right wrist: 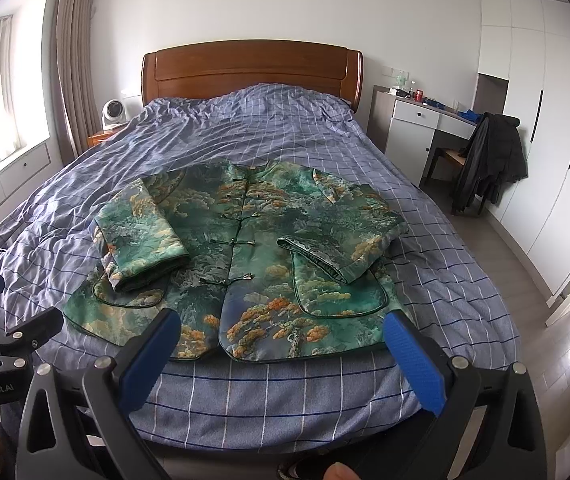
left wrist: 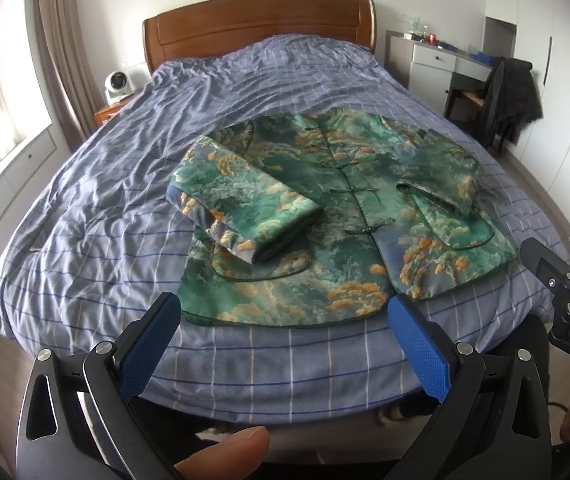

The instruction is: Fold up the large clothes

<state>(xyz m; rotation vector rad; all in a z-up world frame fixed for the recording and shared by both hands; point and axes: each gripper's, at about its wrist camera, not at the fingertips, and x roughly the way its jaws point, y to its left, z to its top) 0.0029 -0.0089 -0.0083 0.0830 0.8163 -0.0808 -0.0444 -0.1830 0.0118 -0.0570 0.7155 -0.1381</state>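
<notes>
A green jacket [left wrist: 325, 216] with orange and blue cloud print lies front-up on the bed, also in the right wrist view [right wrist: 241, 256]. Both sleeves are folded inward over the body: the left sleeve [left wrist: 241, 208] and the right sleeve [left wrist: 441, 176]. My left gripper [left wrist: 285, 316] is open and empty, held above the bed's foot edge just short of the jacket hem. My right gripper [right wrist: 283, 334] is open and empty, at the hem, to the right of the left one. Its fingers [left wrist: 553, 276] show at the right edge of the left wrist view.
The bed has a blue checked cover [right wrist: 245, 128] and a wooden headboard [right wrist: 251, 66]. A white fan [right wrist: 113, 114] stands on a nightstand at left. A desk [right wrist: 421, 120] and a chair with a dark coat [right wrist: 489, 156] stand at right, by white wardrobes.
</notes>
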